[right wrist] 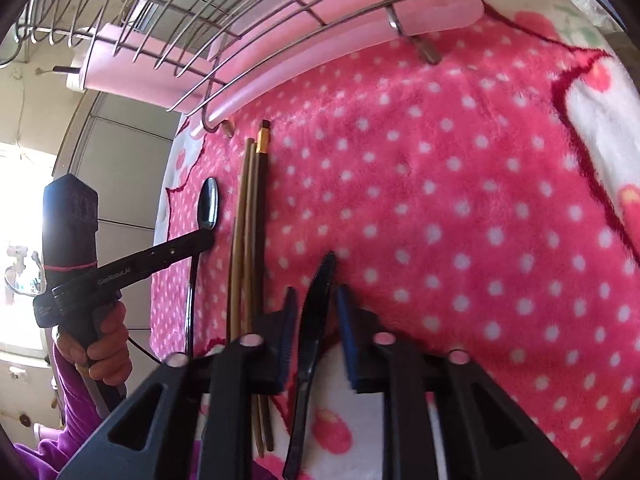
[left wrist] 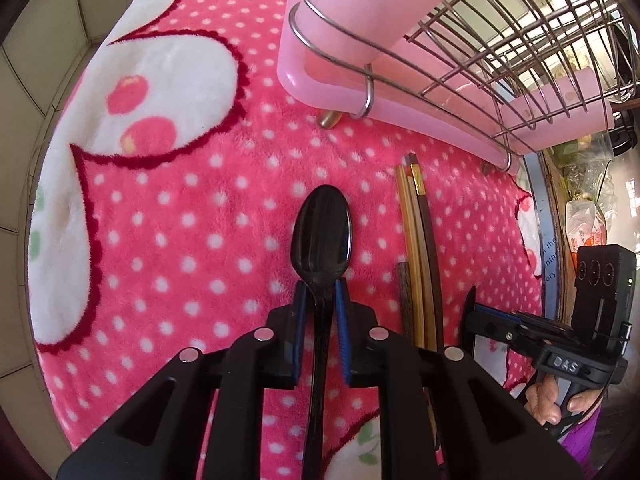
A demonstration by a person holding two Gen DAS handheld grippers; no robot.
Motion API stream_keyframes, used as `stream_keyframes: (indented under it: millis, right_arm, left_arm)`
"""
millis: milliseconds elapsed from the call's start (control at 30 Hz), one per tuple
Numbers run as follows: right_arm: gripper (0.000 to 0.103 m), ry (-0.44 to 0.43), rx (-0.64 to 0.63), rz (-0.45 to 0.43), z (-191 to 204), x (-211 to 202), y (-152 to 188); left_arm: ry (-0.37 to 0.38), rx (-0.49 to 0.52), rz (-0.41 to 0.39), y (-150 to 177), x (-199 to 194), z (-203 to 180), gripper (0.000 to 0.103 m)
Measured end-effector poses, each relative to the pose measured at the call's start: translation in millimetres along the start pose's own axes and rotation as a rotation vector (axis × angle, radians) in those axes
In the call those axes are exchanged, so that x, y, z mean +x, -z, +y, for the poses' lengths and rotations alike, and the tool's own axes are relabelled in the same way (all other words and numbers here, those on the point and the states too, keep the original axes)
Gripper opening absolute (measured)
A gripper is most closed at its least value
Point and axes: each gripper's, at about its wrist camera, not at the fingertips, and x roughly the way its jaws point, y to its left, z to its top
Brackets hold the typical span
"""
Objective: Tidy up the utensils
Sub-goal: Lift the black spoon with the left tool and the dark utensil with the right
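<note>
A black spoon (left wrist: 322, 232) lies bowl-forward on the pink dotted blanket (left wrist: 200, 220). My left gripper (left wrist: 320, 288) is shut on its neck, and the handle runs back between the fingers. From the right wrist view the same spoon (right wrist: 210, 202) sits under the left gripper (right wrist: 208, 238). A black knife (right wrist: 308, 360) points forward between the blue pads of my right gripper (right wrist: 317, 290), which is shut on it. Several chopsticks (left wrist: 418, 248) lie side by side between the two grippers. The right gripper (left wrist: 472, 312) shows at the far right of the left wrist view.
A wire dish rack (left wrist: 480, 40) on a pink drip tray (left wrist: 328, 92) stands at the far end of the blanket, its feet on the fabric. A hand (right wrist: 108, 344) in a purple sleeve holds the left gripper's handle. The blanket edge (right wrist: 168, 208) drops off beyond the spoon.
</note>
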Motion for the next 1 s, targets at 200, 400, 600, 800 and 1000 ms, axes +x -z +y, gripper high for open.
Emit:
stream_keyframes:
  millis: [200, 400, 600, 800, 1000]
  right_arm:
    - [0.003, -0.052, -0.022, -0.05, 0, -12, 9]
    - [0.002, -0.025, -0.129, -0.193, 20, -49, 13]
    - [0.002, 0.017, -0.222, -0.381, 42, -94, 16]
    - [0.002, 0.03, -0.258, -0.576, 51, -150, 16]
    - [0.002, 0.042, -0.278, -0.798, 65, -201, 14]
  left_arm:
    - [0.029, -0.004, -0.039, 6, -8, 4, 0.008]
    - [0.093, 0.01, -0.167, 14, -43, -1, 0.006]
    - [0.121, 0.04, -0.35, 22, -92, -12, 0.004]
    - [0.138, 0.064, -0.524, 26, -144, -23, 0.004]
    - [0.173, 0.056, -0.695, 21, -185, -39, 0.004]
